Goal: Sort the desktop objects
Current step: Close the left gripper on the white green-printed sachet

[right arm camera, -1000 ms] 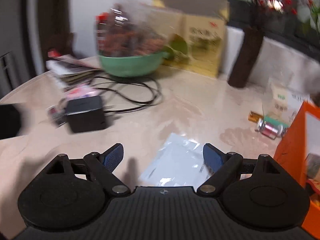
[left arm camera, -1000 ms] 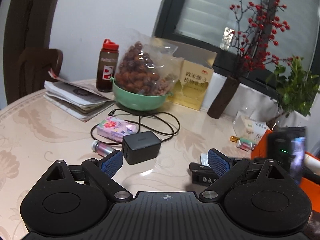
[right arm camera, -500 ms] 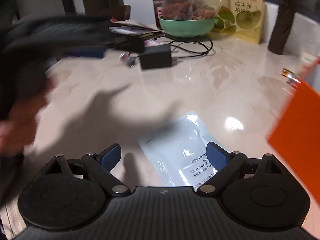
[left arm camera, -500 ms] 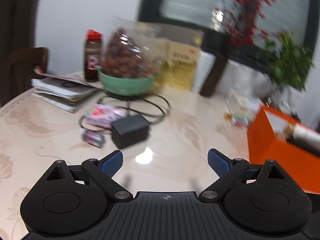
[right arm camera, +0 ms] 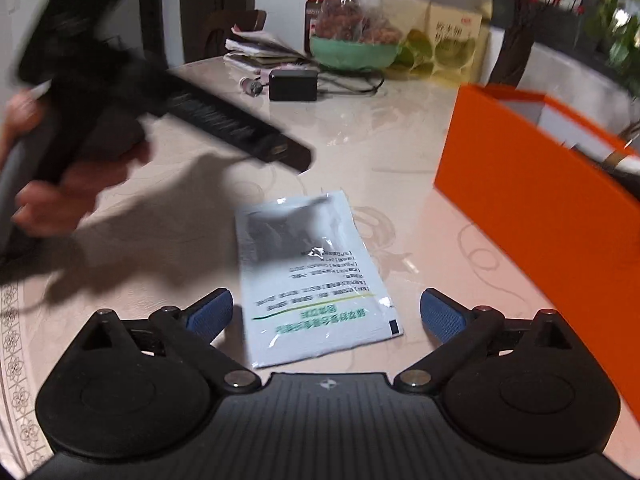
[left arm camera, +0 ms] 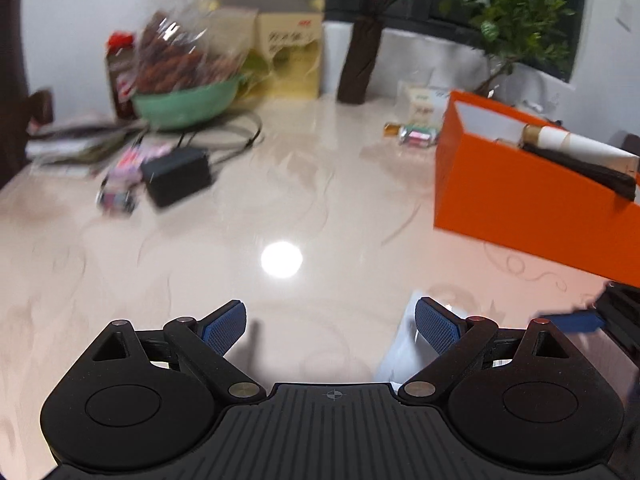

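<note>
**Both grippers wide above the sachet**

The right gripper (right arm camera: 326,310), its jaws just opened further, hangs wide over a white sachet (right arm camera: 310,276) lying flat on the tabletop (right arm camera: 380,152). Left gripper (left arm camera: 330,326) wide, empty. Orange box (right arm camera: 532,200) at three o'clock.

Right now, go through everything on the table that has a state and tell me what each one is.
Right tongs: open wide, having just been opening, nothing gripped.
Left tongs: open, empty.
White packet: lying flat, sealed, partly between the right tongs, untouched.
Orange box: open on top, holding a rolled item.
Black charger: cable attached, resting on the table.
Green bowl: full, bagged snacks piled in it.
</note>
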Demonstrator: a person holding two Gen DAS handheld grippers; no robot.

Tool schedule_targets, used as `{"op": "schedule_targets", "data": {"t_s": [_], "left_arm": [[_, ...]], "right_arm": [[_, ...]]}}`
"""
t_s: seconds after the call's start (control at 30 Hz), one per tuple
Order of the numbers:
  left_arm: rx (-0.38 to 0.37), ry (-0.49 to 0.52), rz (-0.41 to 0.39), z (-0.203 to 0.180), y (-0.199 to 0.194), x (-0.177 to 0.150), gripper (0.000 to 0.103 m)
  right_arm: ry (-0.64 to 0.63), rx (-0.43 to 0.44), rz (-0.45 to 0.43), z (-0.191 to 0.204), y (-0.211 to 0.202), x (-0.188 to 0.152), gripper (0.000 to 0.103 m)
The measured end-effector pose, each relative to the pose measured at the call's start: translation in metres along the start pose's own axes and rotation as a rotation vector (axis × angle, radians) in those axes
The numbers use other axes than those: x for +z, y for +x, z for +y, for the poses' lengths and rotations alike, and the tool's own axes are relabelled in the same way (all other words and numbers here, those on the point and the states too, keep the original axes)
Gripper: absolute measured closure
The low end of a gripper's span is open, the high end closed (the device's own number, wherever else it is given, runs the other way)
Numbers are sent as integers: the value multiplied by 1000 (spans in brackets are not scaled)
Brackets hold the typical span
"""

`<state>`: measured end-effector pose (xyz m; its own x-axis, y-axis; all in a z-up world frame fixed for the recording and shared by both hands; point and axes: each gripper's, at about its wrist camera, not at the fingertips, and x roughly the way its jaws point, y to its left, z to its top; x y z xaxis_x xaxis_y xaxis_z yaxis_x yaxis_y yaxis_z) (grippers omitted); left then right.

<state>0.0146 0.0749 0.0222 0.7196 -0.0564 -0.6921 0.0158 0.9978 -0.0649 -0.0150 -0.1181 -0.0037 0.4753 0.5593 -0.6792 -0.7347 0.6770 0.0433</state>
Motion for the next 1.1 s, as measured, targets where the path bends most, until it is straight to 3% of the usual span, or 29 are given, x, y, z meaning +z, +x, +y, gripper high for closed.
{"op": "schedule_targets", "data": {"t_s": [0.17, 0.27, 0.5, 0.67, 0.77, 0.97, 1.03, 1.1], "left_arm": [[-30, -30, 15, -10, 0, -7, 6], [-74, -5, 25, -31, -1, -8, 3], [-94, 11, 77, -61, 14, -8, 0], [-5, 93, 62, -77, 22, -12, 0], [-2, 102, 57, -77, 20, -14, 0], [12, 124, 24, -78, 16, -17, 16], [18, 119, 16, -75, 15, -15, 27], [13, 109, 13, -72, 14, -14, 31]], "right_arm": [[-24, 2, -18, 3, 4, 0, 0], [-24, 0, -35, 5, -3, -9, 3], [-10, -14, -43, 5, -5, -11, 4], [-23, -4, -58, 10, -5, -12, 14], [-22, 3, -64, 12, -7, -13, 20], [-5, -17, -69, 19, -9, -12, 30], [-2, -24, -72, 21, -10, -13, 31], [4, -32, -74, 23, -10, -13, 31]]}}
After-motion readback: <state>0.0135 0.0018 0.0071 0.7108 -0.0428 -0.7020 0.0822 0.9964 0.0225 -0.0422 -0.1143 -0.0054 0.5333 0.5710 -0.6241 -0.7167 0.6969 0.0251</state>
